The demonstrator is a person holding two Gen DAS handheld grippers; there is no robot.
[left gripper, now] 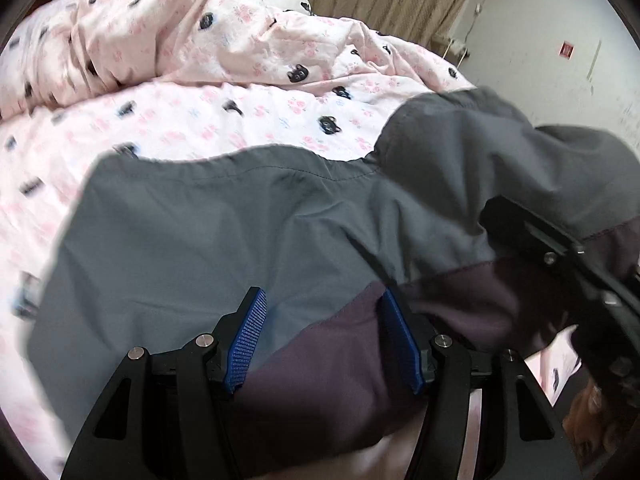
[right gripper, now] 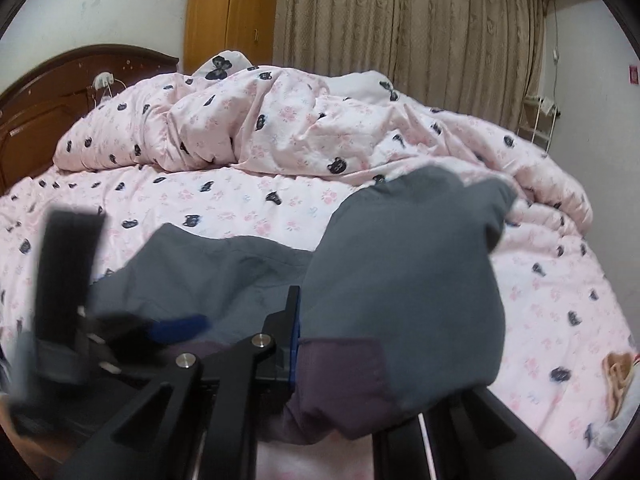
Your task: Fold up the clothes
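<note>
A grey garment (left gripper: 240,232) with a dark purple band (left gripper: 328,360) lies spread on the bed, its right part bunched and raised. My left gripper (left gripper: 324,344) is open; its blue pads (left gripper: 248,340) stand wide apart with the purple band between them. In the right wrist view the grey garment (right gripper: 400,260) drapes over my right gripper (right gripper: 320,320) and hides its right finger. The left finger presses against the purple band (right gripper: 340,368), so this gripper looks shut on the cloth. The right gripper (left gripper: 560,264) shows at the right edge, the left gripper (right gripper: 80,300) blurred at the left.
The bed has a pink sheet (right gripper: 200,200) printed with dark cat faces, and a crumpled matching duvet (right gripper: 300,128) is heaped along its far side. A dark wooden headboard (right gripper: 40,100) stands far left, a wardrobe (right gripper: 228,12) and curtains (right gripper: 400,20) behind.
</note>
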